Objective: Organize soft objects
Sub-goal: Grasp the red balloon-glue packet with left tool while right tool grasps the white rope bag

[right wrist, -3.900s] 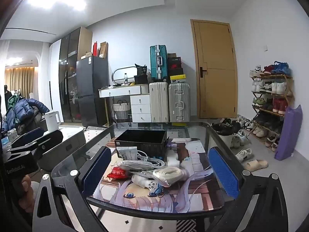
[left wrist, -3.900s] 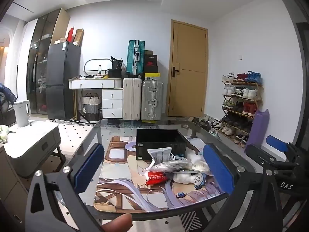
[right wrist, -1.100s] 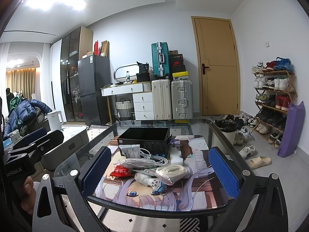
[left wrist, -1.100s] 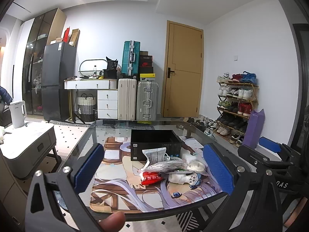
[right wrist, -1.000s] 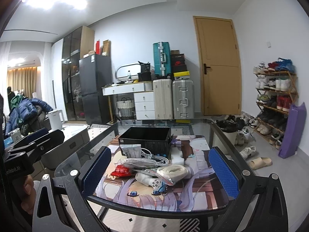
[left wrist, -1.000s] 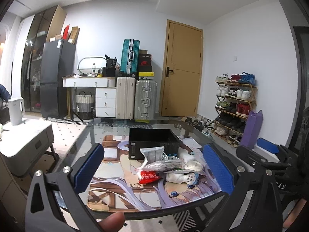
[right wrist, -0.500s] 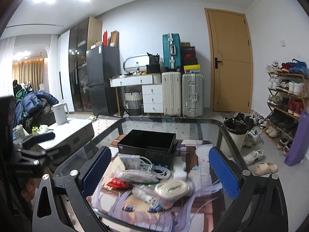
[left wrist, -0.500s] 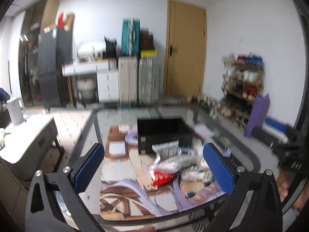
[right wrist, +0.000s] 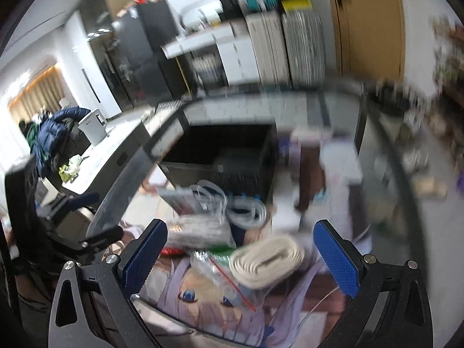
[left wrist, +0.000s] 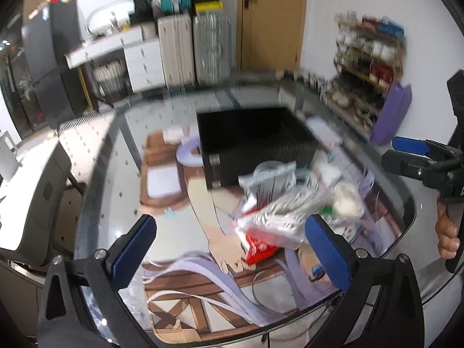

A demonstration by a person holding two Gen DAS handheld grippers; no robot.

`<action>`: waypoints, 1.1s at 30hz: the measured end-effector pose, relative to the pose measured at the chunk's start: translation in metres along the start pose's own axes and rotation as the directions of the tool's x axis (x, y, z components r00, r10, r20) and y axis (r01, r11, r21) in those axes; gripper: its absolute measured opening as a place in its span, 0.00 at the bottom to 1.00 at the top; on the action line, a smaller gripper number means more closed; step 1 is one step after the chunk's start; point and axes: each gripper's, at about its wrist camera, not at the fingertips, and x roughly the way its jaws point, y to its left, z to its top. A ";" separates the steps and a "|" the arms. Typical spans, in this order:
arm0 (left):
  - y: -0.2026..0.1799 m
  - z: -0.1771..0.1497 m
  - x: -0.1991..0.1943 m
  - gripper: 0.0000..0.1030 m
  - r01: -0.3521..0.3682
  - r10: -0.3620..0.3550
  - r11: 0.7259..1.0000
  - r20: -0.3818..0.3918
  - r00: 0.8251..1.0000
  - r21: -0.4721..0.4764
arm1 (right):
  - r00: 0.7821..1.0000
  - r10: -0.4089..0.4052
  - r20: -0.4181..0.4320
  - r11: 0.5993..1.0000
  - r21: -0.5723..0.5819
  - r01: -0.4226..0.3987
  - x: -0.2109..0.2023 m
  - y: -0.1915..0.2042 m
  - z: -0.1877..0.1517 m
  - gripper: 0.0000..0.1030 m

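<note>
A pile of soft items lies on the printed mat of a glass table (left wrist: 95,191): a clear bag of white cable (left wrist: 285,207), a red packet (left wrist: 259,249), a grey pouch (left wrist: 268,178) and a rolled cream strap (right wrist: 268,258). A black open box (left wrist: 255,142) stands just behind the pile; it also shows in the right wrist view (right wrist: 223,153). My left gripper (left wrist: 230,246) is open, low over the mat in front of the pile. My right gripper (right wrist: 240,256) is open, just above the cream strap and a clear bag (right wrist: 220,272). Both views are motion-blurred.
A low white cabinet (left wrist: 26,191) stands left of the table. Suitcases (left wrist: 194,46) and a wooden door (left wrist: 271,17) are at the back wall. A shoe rack (left wrist: 368,55) is at the right. The right gripper shows at the left view's right edge (left wrist: 417,156).
Both grippers have tilted down and moved forward over the table toward the pile. The pile and box look much nearer now. Nothing has been taken hold of.
</note>
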 end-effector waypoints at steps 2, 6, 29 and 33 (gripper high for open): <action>0.003 -0.006 0.017 0.98 0.031 -0.033 0.999 -0.062 0.998 -0.026 | 0.997 0.021 -0.068 0.998 0.061 -0.016 0.017 -0.013 -0.008 1.00; 0.008 -0.022 0.041 0.98 0.053 -0.064 0.996 -0.158 0.985 -0.070 | 0.989 0.034 -0.146 0.991 0.130 -0.015 0.039 -0.027 -0.022 1.00; -0.008 -0.023 0.100 1.00 -0.050 0.044 0.998 -0.184 0.982 -0.028 | 0.964 0.059 -0.259 0.974 0.228 0.001 0.100 -0.043 -0.020 0.84; -0.007 -0.028 0.099 1.00 -0.050 0.046 0.998 -0.152 0.987 -0.023 | 0.966 0.036 -0.255 0.980 0.198 0.016 0.103 -0.043 -0.017 0.83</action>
